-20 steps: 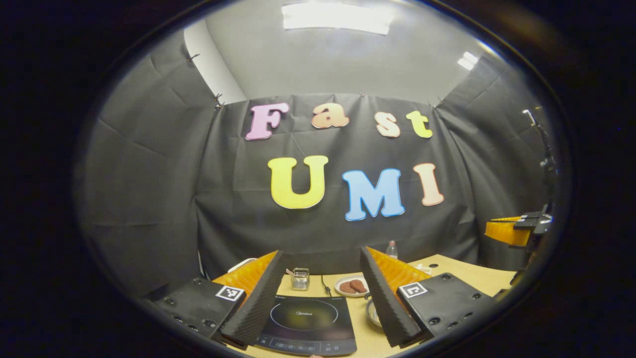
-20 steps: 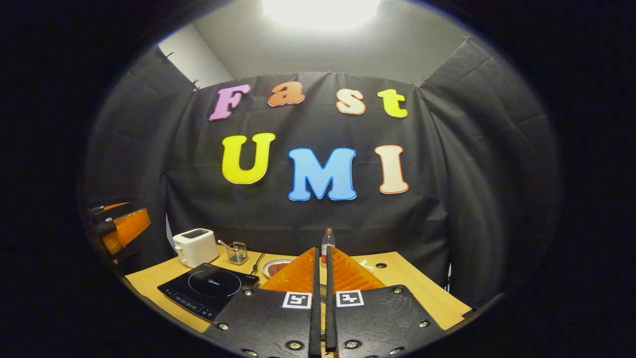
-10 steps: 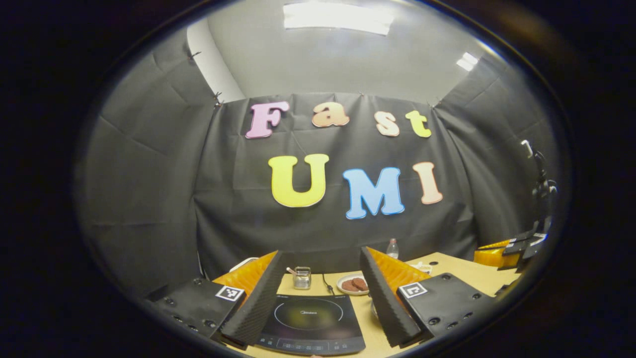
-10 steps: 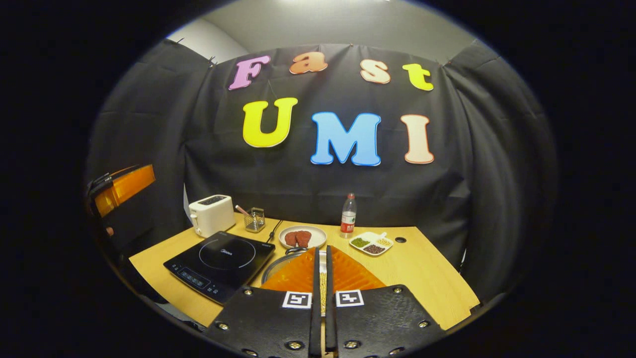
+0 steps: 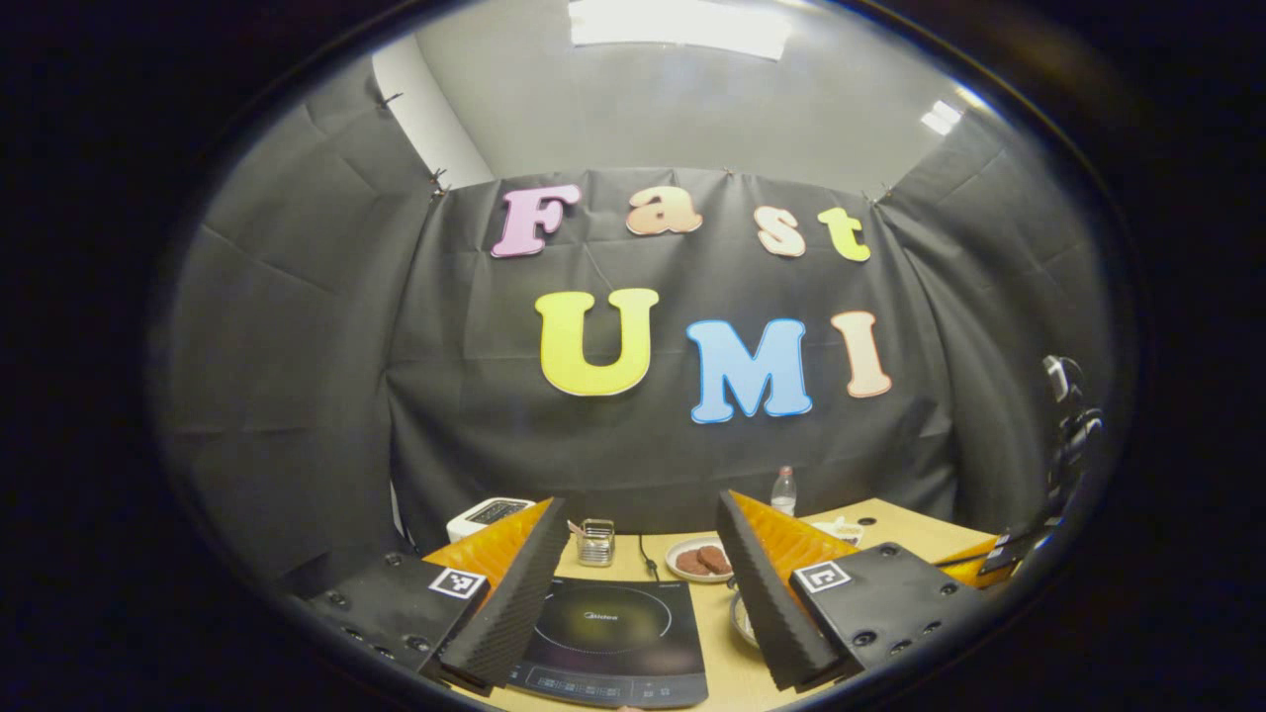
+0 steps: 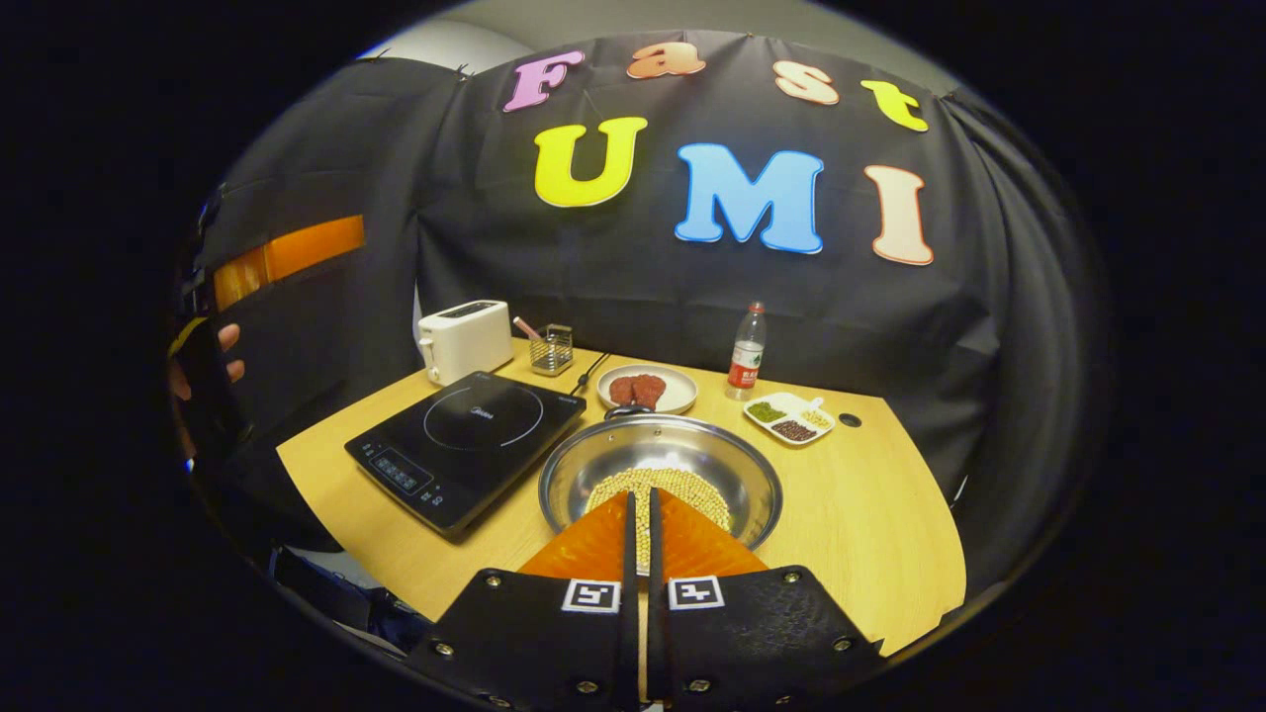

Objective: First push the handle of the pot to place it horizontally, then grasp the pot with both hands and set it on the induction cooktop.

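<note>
Here, the pot [image 6: 660,475], holding pale beans, sits on the wooden table [image 6: 870,514] just right of the induction cooktop [image 6: 465,435]. The right gripper [image 6: 640,514] hovers at the pot's near rim, fingers closed together on nothing. The left gripper [image 5: 638,564] hangs above the cooktop [image 5: 613,633], fingers spread wide apart. A toaster [image 6: 463,339], meat plate [image 6: 648,389] and bottle [image 6: 747,352] stand behind.
</note>
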A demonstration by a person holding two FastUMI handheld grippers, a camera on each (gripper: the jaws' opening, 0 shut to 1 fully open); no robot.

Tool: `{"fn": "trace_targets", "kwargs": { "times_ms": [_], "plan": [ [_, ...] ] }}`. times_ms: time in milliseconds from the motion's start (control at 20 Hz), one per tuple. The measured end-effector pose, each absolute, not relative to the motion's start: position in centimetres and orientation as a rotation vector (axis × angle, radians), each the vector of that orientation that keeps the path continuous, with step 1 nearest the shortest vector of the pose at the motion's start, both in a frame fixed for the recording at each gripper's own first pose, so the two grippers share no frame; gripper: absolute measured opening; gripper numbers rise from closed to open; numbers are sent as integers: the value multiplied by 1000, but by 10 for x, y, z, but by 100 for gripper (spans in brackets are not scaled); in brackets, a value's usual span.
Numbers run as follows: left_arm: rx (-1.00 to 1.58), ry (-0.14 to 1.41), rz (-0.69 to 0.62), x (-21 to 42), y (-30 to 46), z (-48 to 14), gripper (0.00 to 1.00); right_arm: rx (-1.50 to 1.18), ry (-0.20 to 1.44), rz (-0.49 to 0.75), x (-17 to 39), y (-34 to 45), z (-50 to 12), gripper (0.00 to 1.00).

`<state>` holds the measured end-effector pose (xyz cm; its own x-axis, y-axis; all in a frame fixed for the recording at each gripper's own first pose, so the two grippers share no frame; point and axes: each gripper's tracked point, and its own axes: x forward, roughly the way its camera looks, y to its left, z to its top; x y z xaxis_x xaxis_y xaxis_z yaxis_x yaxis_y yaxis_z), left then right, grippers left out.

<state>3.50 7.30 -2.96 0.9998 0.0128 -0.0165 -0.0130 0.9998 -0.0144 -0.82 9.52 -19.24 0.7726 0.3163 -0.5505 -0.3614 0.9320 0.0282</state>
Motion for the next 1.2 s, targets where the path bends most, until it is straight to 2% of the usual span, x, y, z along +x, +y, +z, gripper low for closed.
{"fn": "trace_targets", "kwargs": {
  "times_ms": [400, 450, 550, 600, 700, 1100, 1200],
  "plan": [
    [12, 43, 37, 58, 45, -34, 100, -86, 766, 524, -23, 95, -253, 4],
    [19, 45, 42, 60, 43, -34, 97, -80, 788, 538, -24, 95, -260, 4],
    [18, 54, 46, 64, 37, -36, 100, -70, 839, 565, -28, 95, -275, 4],
    [16, 58, 50, 66, 35, -38, 97, -65, 858, 576, -30, 94, -280, 4],
    [19, 67, 56, 69, 31, -41, 100, -68, 900, 596, -32, 94, -293, 4],
    [29, 85, 114, 79, 30, -48, 100, -111, 989, 627, -24, 82, -322, 4],
    [30, 86, 121, 82, 27, -50, 100, -98, 1002, 633, -23, 81, -323, 1]
  ]
}}
